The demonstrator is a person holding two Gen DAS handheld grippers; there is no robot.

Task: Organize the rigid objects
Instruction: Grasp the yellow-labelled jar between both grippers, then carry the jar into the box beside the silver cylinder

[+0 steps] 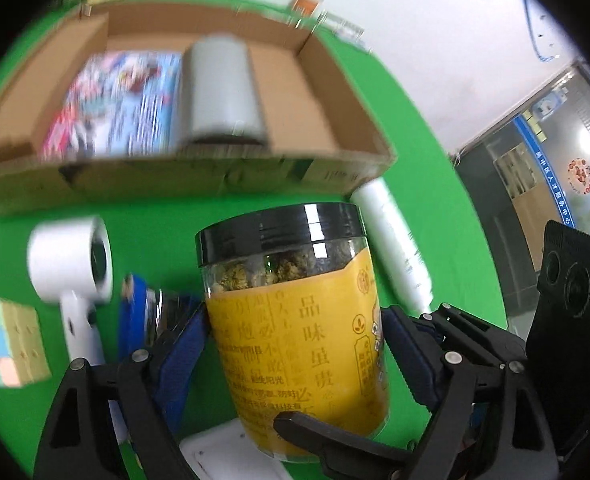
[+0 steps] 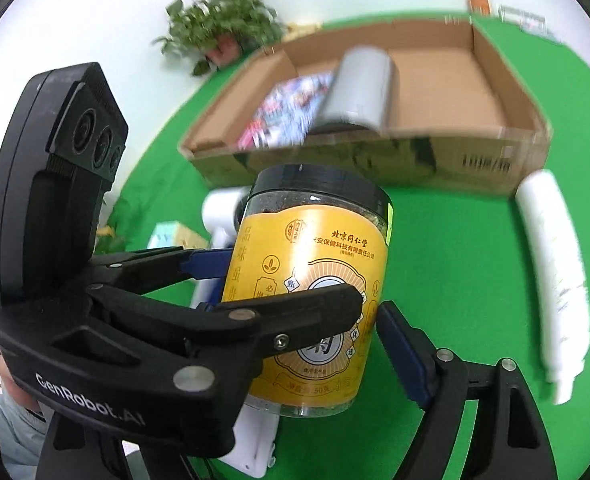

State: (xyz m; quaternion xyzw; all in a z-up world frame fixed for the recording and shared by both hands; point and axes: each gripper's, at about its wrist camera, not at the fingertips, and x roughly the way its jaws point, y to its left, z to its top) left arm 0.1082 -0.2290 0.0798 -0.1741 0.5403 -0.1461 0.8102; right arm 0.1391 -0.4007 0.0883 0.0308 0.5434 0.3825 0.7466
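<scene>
A clear jar with a black lid and yellow label is held upright above the green table. My left gripper is shut on the jar, its blue pads on both sides. In the right wrist view the jar shows with the left gripper's fingers across it. My right gripper stands around the jar with its right pad a little off the label; its left finger is hidden. A cardboard box behind holds a grey cylinder and a colourful flat pack.
A white hair dryer, a pastel cube, a blue object and a white tube lie on the green cloth. A white tray sits below the jar. A potted plant stands at the back left.
</scene>
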